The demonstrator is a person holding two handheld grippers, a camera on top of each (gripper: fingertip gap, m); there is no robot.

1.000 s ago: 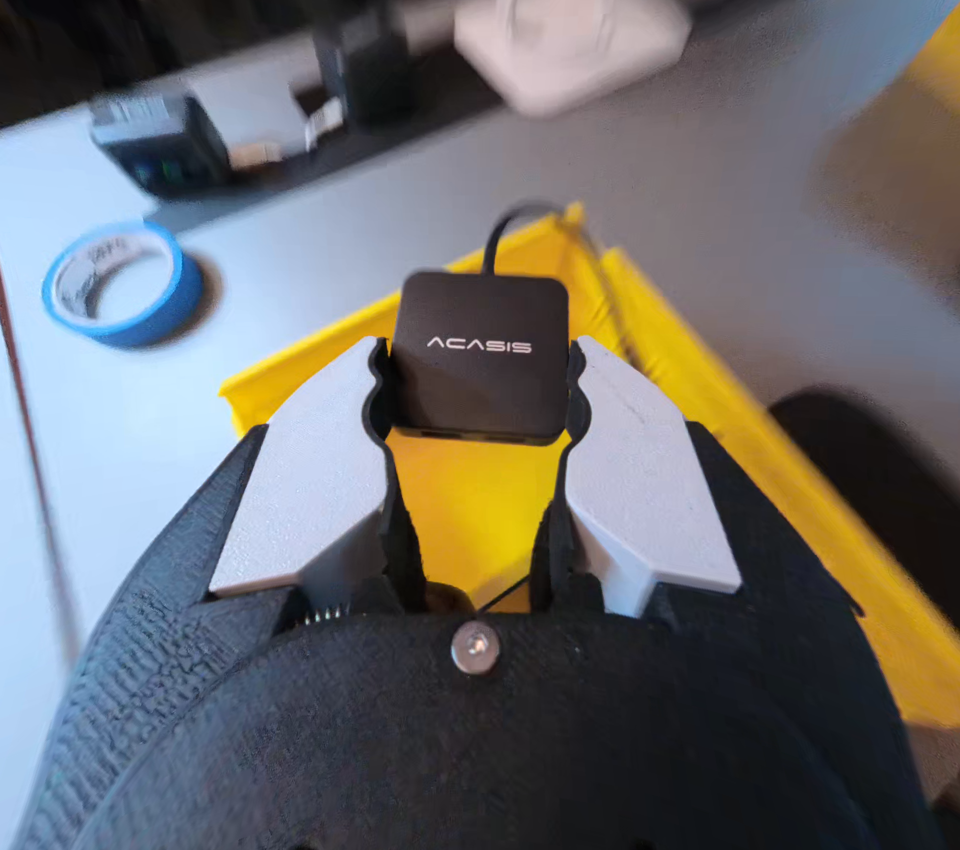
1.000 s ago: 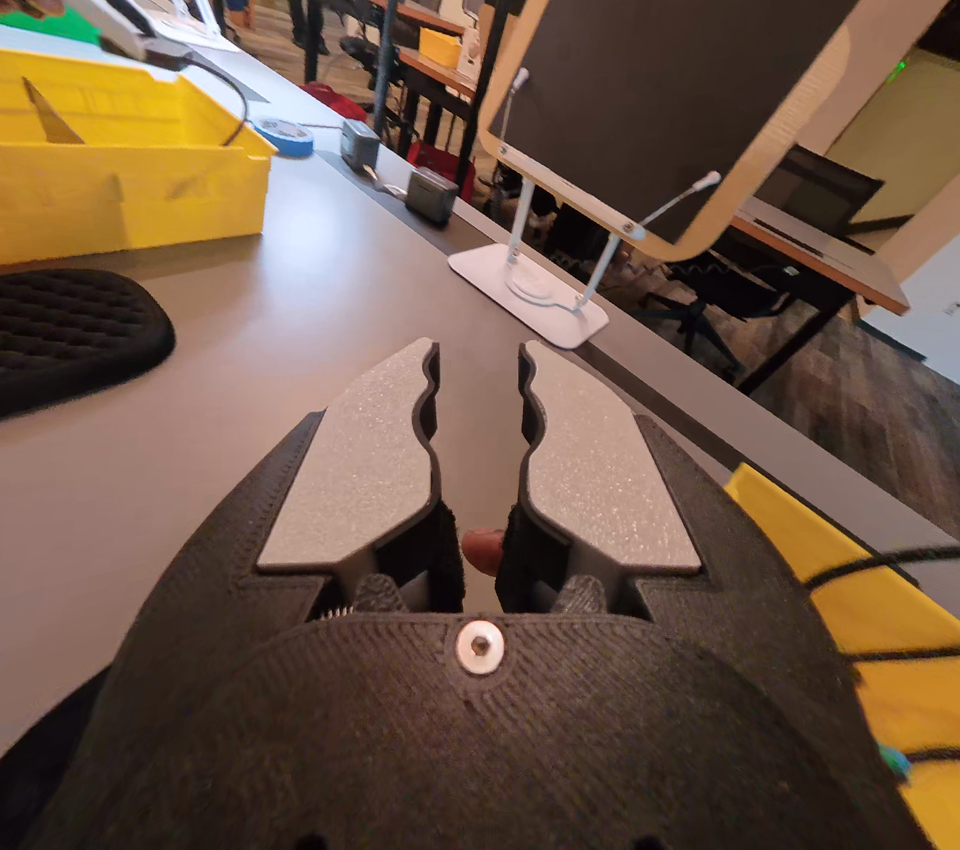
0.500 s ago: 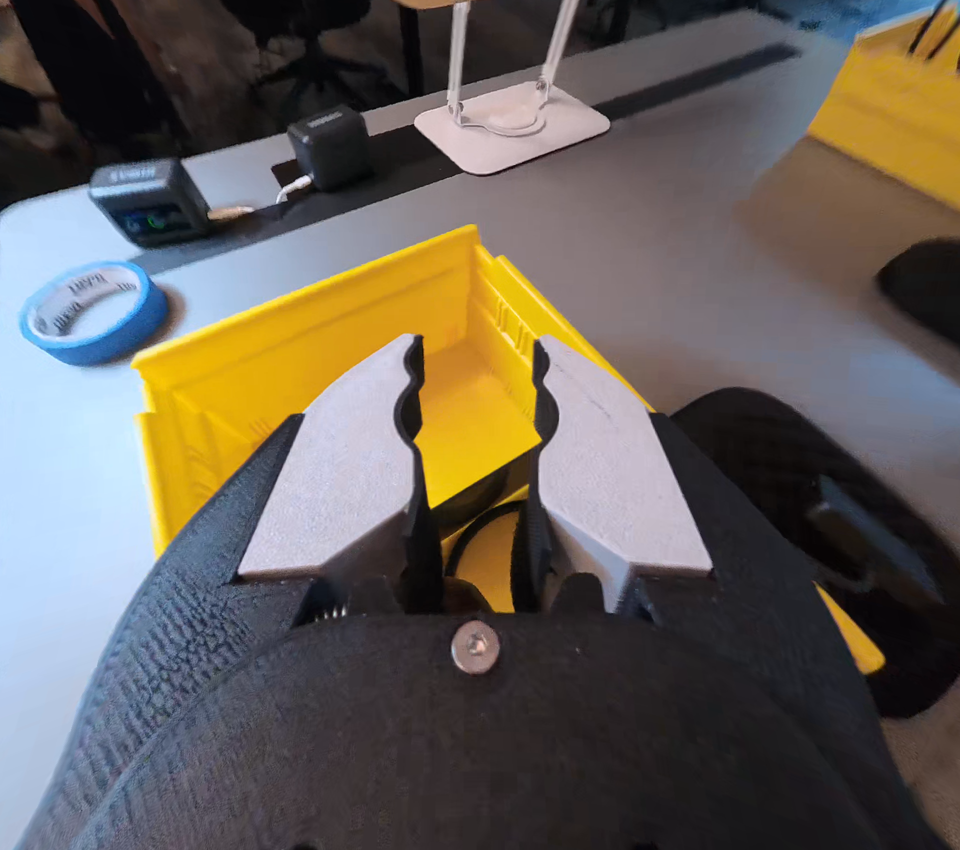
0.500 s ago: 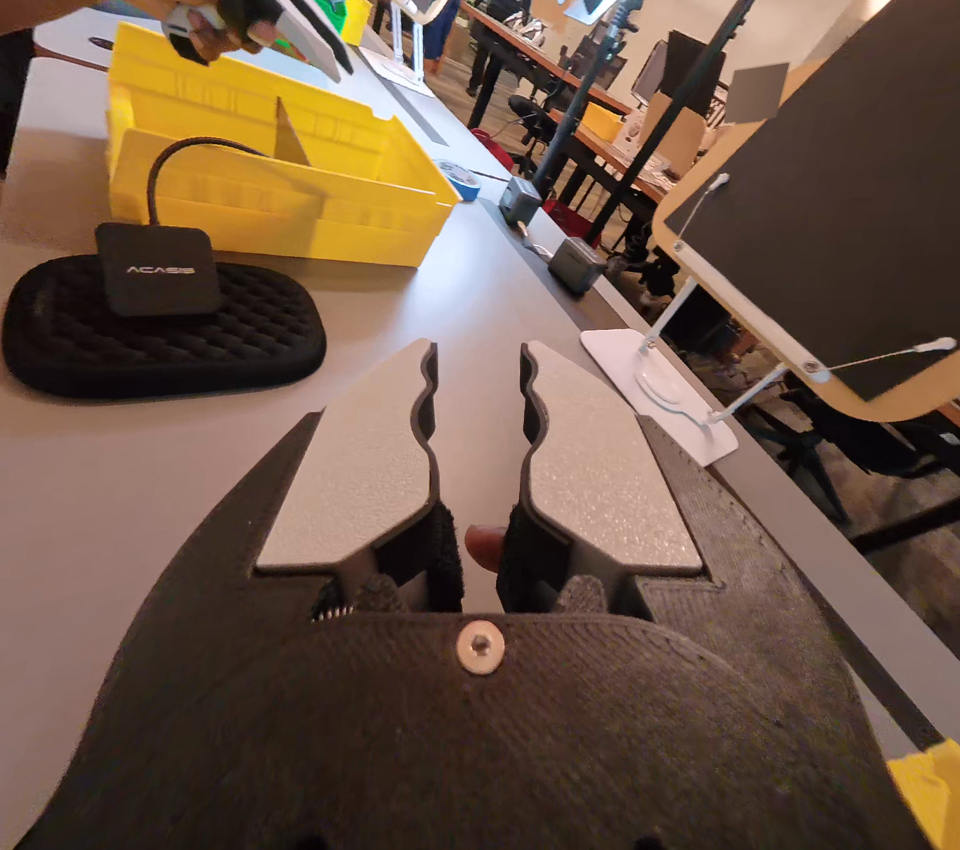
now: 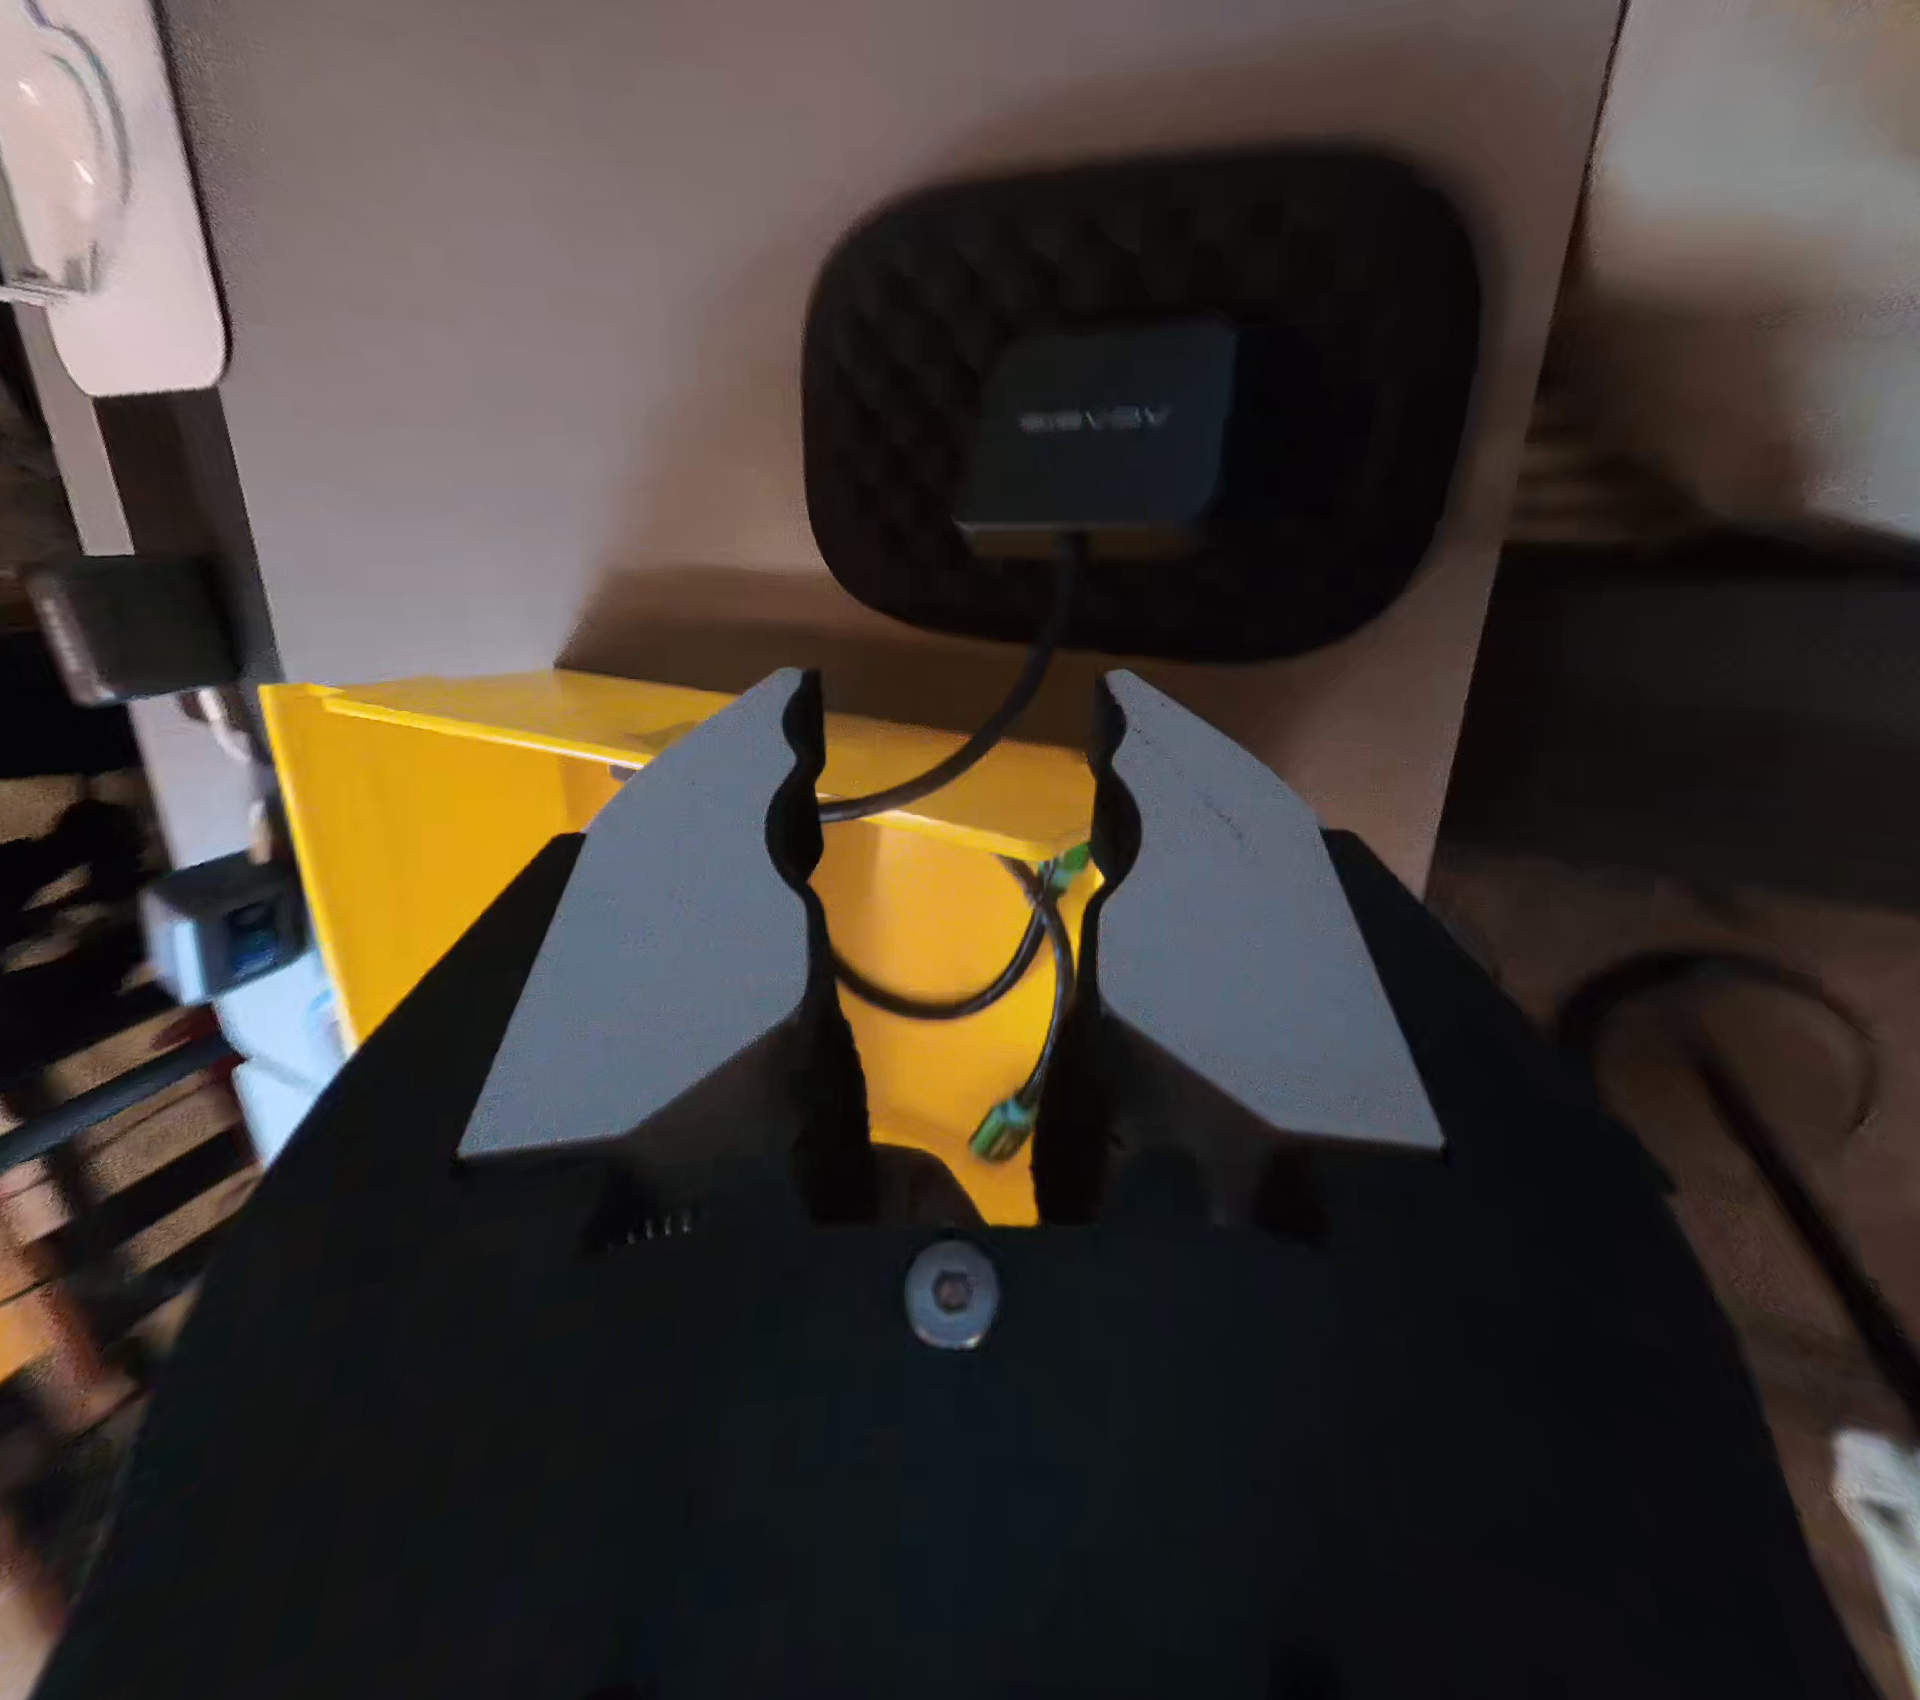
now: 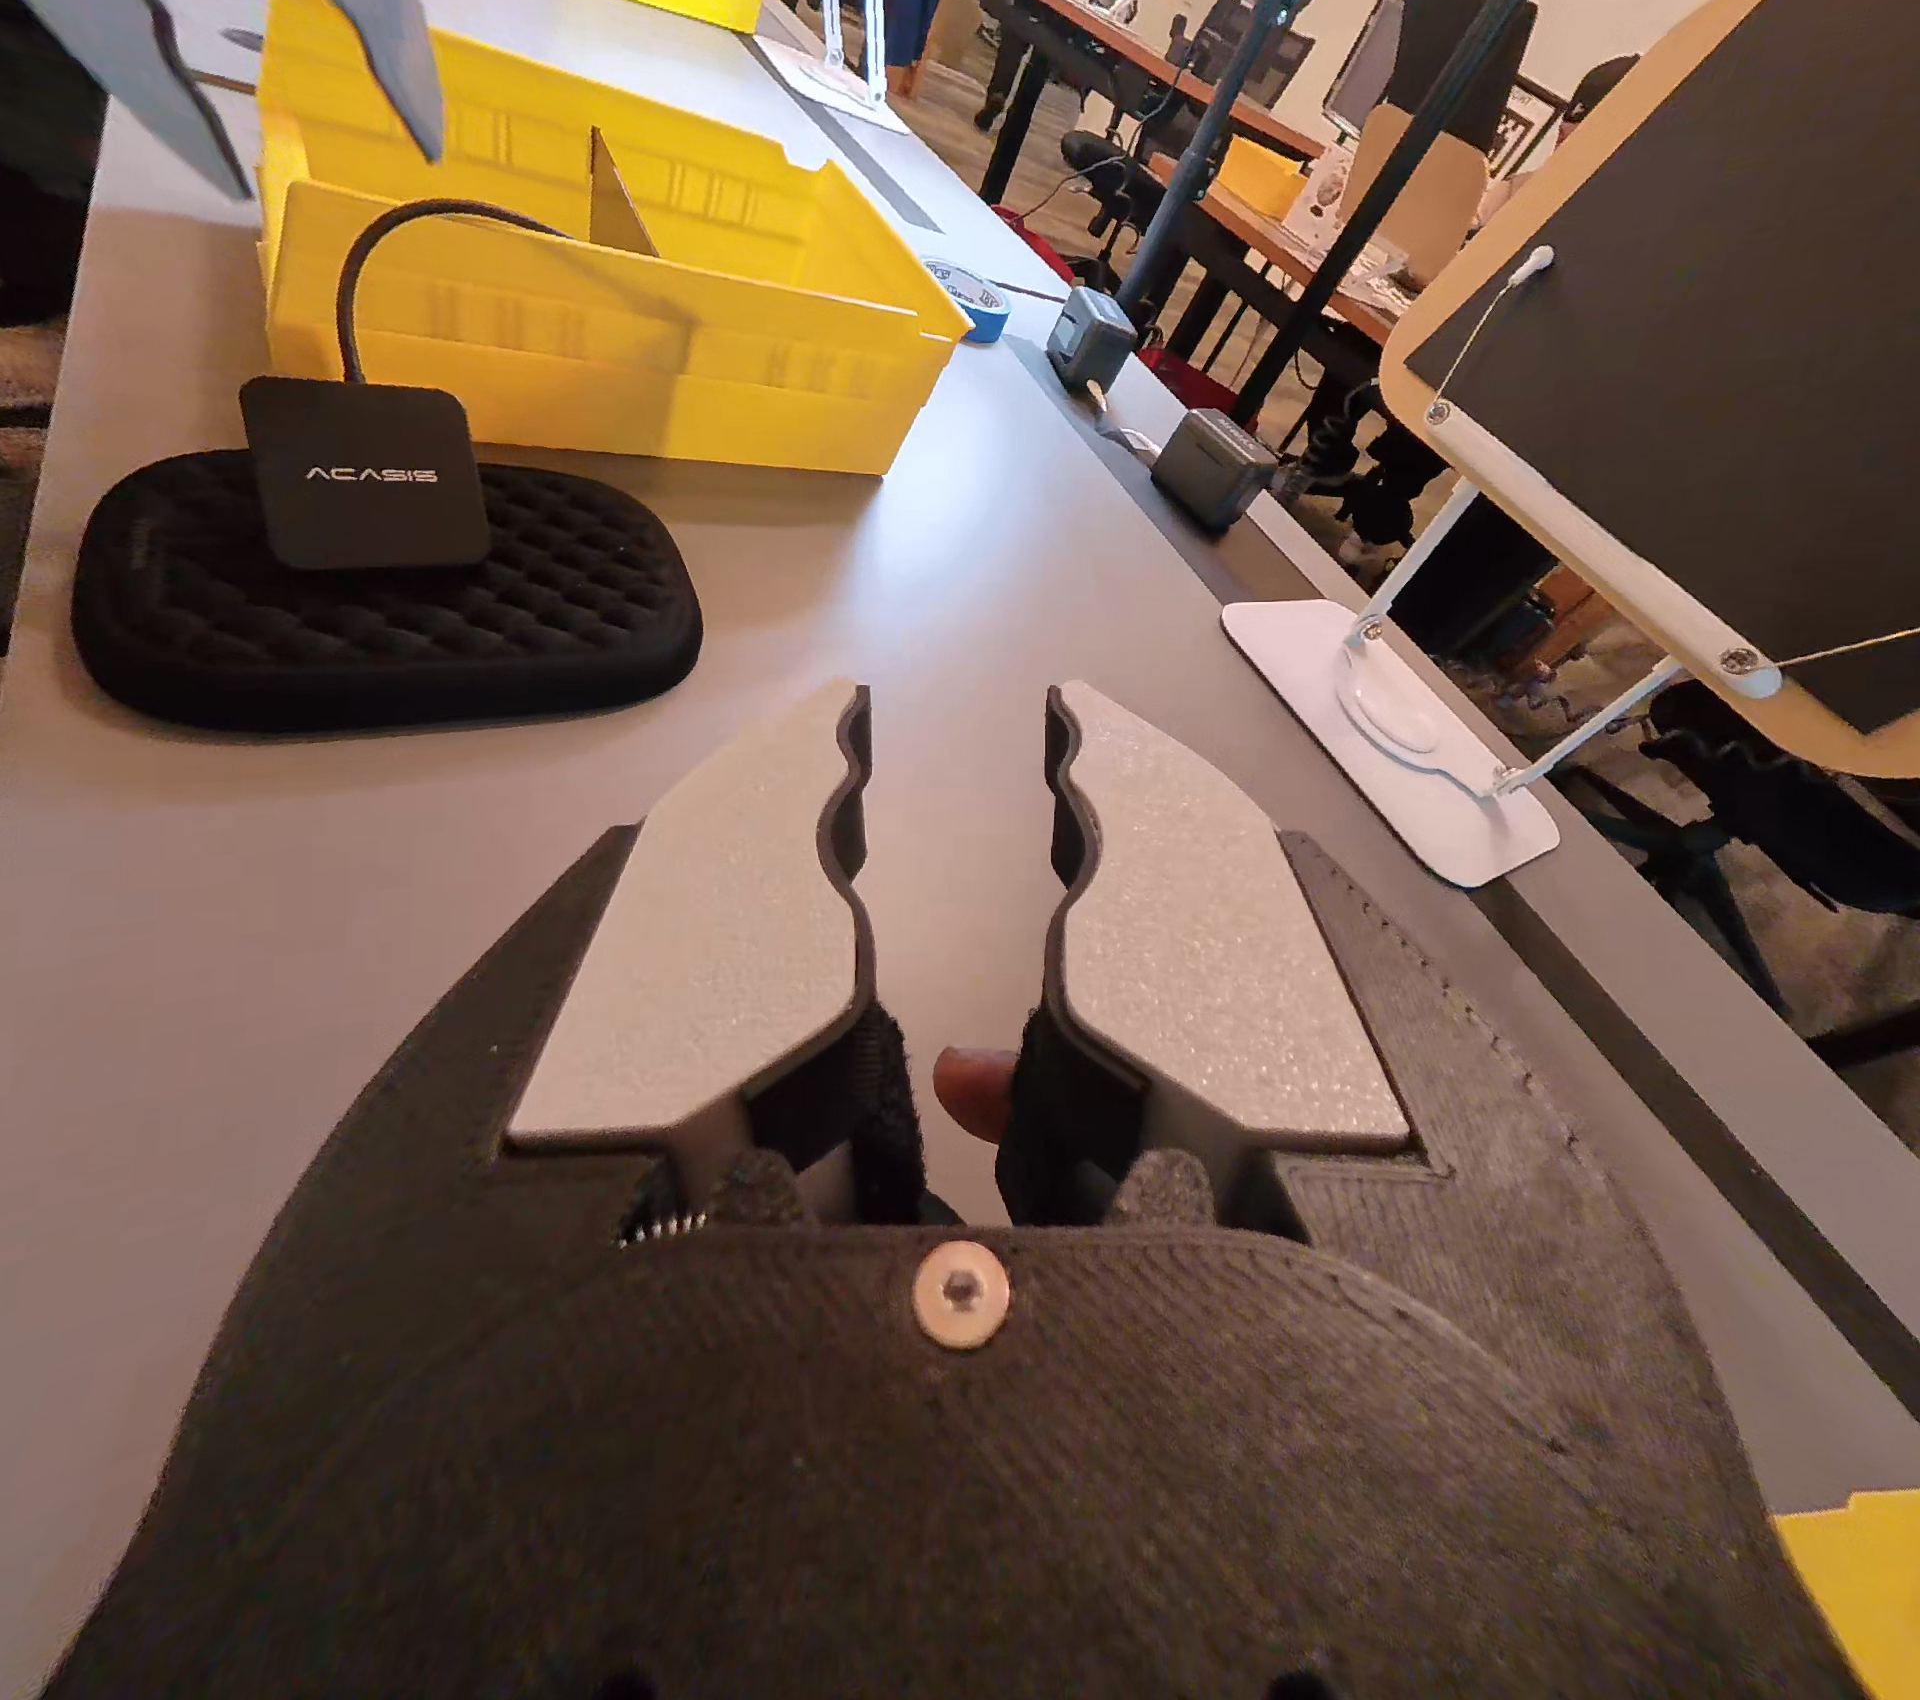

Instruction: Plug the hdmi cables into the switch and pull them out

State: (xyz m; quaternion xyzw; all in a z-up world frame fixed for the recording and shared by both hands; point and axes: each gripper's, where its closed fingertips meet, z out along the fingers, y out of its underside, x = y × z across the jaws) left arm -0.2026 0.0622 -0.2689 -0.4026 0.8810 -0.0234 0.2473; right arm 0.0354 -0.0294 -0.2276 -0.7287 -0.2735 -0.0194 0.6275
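- Since a second ago, when my left gripper (image 5: 951, 777) clamped the switch (image 5: 1096, 429) over the yellow bin (image 5: 436, 829), that claw has let go and swung round: the switch now lies on the black pad (image 5: 1143, 403), its attached lead trailing back into the bin.
- Both claws are parted and hold nothing; my right gripper (image 6: 956, 777) hovers low over bare table (image 6: 935, 559).
- Step in hand, as I judge it: fetching the first HDMI cable, so my left claw needs to drop into the bin and close on a plug.
- Left wrist view alone shows the bin's inside: black cables (image 5: 997, 975) with green ties.
- Right wrist view alone shows the tape roll (image 6: 971, 294) and stands (image 6: 1392, 746) beyond.
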